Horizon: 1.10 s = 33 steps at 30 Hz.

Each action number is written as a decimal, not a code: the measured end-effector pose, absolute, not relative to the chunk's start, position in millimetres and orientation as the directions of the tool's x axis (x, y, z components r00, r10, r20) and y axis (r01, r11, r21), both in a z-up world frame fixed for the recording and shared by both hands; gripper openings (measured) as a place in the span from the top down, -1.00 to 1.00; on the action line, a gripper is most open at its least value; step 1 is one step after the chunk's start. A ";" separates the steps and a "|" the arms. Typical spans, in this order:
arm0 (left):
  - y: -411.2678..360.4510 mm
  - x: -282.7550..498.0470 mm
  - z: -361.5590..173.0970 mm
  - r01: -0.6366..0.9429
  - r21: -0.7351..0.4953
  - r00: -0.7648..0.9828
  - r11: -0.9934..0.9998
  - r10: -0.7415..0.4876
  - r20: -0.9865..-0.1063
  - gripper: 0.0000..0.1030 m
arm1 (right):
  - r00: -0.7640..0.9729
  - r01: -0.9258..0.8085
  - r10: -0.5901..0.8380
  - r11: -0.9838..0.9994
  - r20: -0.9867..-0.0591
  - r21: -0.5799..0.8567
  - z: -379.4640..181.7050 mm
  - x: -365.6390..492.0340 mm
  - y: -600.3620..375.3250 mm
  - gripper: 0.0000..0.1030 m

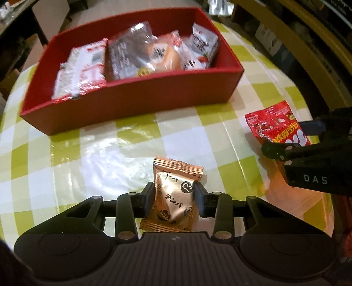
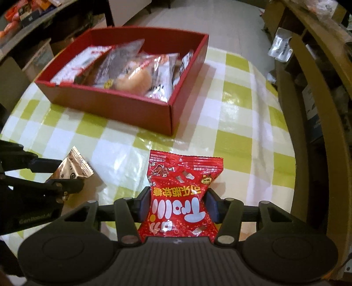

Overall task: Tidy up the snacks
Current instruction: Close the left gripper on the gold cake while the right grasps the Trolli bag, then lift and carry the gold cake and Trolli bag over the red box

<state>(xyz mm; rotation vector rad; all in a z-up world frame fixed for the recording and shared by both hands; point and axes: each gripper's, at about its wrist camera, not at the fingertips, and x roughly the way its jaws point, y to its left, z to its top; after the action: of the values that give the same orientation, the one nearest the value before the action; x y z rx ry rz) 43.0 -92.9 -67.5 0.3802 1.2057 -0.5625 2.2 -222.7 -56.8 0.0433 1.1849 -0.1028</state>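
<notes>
My left gripper [image 1: 175, 199] is shut on a small gold snack packet [image 1: 173, 198], pinched at its middle and held a little above the tablecloth. My right gripper [image 2: 178, 205] is shut on a red candy bag [image 2: 182, 191] with white lettering, its pads squeezing the bag's sides. Each gripper shows in the other view: the right gripper [image 1: 292, 140] with the red bag [image 1: 275, 121] at the right edge, the left gripper [image 2: 57, 176] with the gold packet [image 2: 72, 167] at the left edge. A red open box [image 1: 140, 99] [image 2: 123, 110] holding several wrapped snacks stands farther back on the table.
The table wears a glossy green-and-white checked cloth [image 1: 88, 154] [image 2: 231, 123]. A curved wooden chair back [image 2: 319, 110] rises at the right. Cluttered shelves and cardboard boxes [image 2: 33, 19] stand beyond the table's far edge.
</notes>
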 end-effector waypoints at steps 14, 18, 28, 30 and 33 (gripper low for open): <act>-72.0 48.1 -50.1 0.566 -0.001 0.296 0.825 -0.205 -0.933 0.10 | 0.382 0.085 -0.129 0.991 -0.915 -0.105 -47.8 7.3 -199.4 -0.14; -70.5 49.8 -46.6 0.558 0.005 0.311 0.830 -0.203 -0.928 0.10 | 0.384 0.084 -0.132 0.991 -0.914 -0.108 -46.4 8.2 -198.6 -0.14; -71.0 48.7 -34.2 0.558 0.033 0.356 0.829 -0.204 -0.912 0.10 | 0.411 0.080 -0.140 0.990 -0.901 -0.117 -37.6 11.9 -195.9 -0.14; -71.1 48.9 -31.3 0.558 0.041 0.368 0.829 -0.203 -0.907 0.10 | 0.414 0.080 -0.142 0.990 -0.899 -0.120 -36.6 13.3 -195.5 -0.14; -70.8 49.7 -27.5 0.553 0.049 0.383 0.831 -0.202 -0.901 0.10 | 0.418 0.080 -0.143 0.990 -0.897 -0.120 -35.4 14.1 -195.3 -0.14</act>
<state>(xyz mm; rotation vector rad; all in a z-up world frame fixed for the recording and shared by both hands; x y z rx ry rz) 49.7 -70.8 -27.5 0.3721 1.0769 -0.4956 14.1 -195.3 -35.4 -0.0622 1.1307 -0.1397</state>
